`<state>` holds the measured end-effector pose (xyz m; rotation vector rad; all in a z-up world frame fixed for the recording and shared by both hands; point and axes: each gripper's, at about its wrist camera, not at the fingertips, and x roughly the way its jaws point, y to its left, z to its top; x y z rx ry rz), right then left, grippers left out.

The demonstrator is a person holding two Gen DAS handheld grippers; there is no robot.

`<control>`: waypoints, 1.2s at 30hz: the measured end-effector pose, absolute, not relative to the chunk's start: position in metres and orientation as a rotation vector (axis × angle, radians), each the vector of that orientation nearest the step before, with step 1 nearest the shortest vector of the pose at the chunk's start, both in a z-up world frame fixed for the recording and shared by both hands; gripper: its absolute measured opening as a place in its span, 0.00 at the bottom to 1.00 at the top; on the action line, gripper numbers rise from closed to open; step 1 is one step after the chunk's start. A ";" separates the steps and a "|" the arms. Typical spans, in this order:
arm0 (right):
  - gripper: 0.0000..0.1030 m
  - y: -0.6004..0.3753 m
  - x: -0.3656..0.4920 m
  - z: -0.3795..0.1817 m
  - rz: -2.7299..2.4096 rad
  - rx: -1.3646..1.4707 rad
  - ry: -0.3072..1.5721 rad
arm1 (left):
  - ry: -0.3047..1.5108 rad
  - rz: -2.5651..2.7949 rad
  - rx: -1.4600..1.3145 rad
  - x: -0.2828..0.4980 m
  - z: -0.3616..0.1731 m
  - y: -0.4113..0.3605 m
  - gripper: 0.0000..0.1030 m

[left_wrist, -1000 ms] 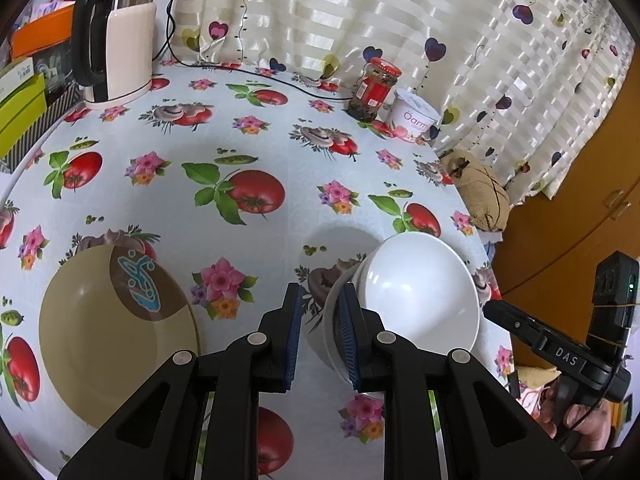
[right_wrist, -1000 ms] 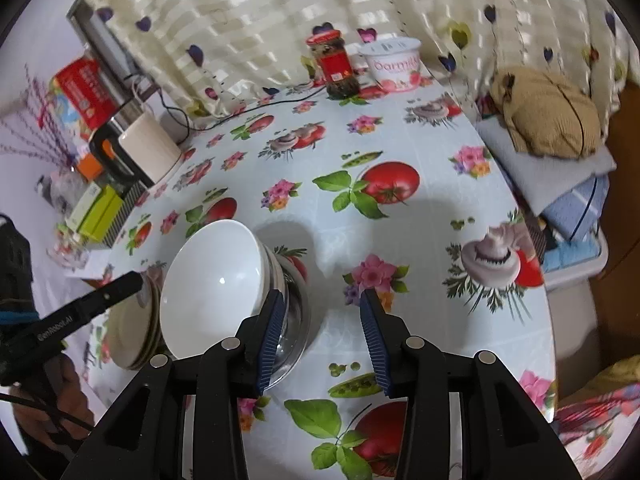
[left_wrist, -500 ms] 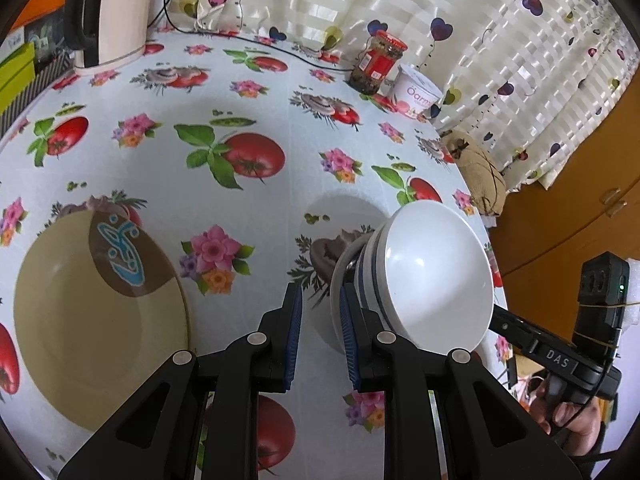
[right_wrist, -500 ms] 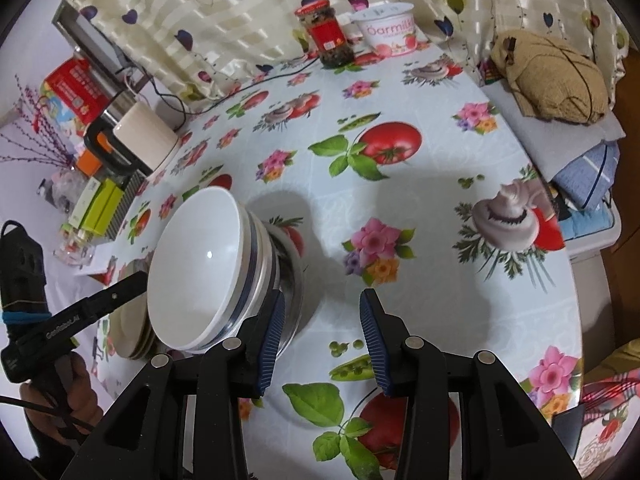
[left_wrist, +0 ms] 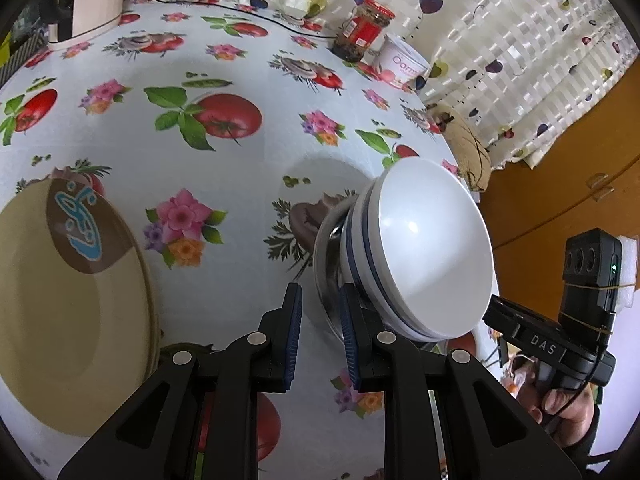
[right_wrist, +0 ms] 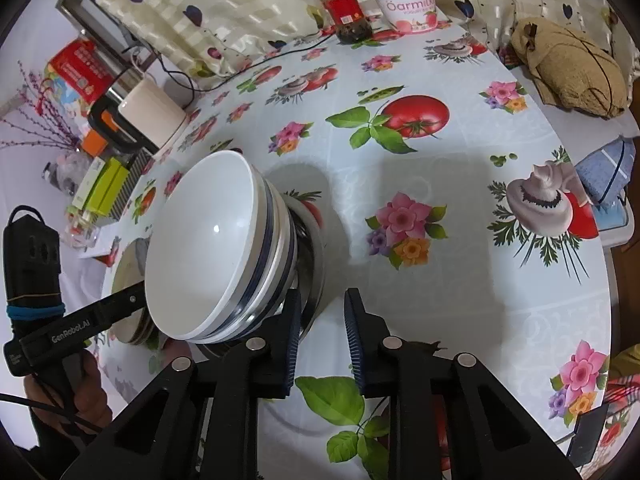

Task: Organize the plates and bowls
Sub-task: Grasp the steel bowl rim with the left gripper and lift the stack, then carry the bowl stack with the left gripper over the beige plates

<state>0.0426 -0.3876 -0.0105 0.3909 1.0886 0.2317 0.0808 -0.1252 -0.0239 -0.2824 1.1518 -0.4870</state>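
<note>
Two nested bowls (right_wrist: 216, 252), white over steel, sit on my worktop (right_wrist: 420, 184) between my claws, the steel one mostly hidden; my left claw (left_wrist: 320, 344) is narrow and empty, my right claw (right_wrist: 320, 340) is closing on nothing, narrower than earlier, beige plate (left_wrist: 60, 320) cut off at left.

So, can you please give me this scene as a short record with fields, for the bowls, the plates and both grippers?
bowls: white bowls with blue stripes, nested in a steel bowl on the table
plates: beige plates, stacked, apart from the bowls
left gripper: jaws apart, at the steel bowl's rim
right gripper: jaws closing, steel rim seemingly between them
back of table: jar, yoghurt tub, kettle
</note>
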 end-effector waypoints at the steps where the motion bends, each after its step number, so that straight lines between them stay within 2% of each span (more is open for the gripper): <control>1: 0.19 -0.387 0.043 -0.011 0.234 0.390 1.090 | 1.157 -0.491 -0.283 0.081 -0.025 -0.126 0.20; 14: 0.17 -0.383 0.047 -0.014 0.248 0.379 1.103 | 1.158 -0.500 -0.273 0.079 -0.031 -0.128 0.19; 18: 0.14 -0.381 0.047 -0.014 0.253 0.378 1.101 | 1.148 -0.514 -0.266 0.076 -0.031 -0.131 0.14; 36: 0.13 -0.378 0.049 -0.013 0.246 0.365 1.094 | 1.111 -0.525 -0.237 0.073 -0.028 -0.133 0.13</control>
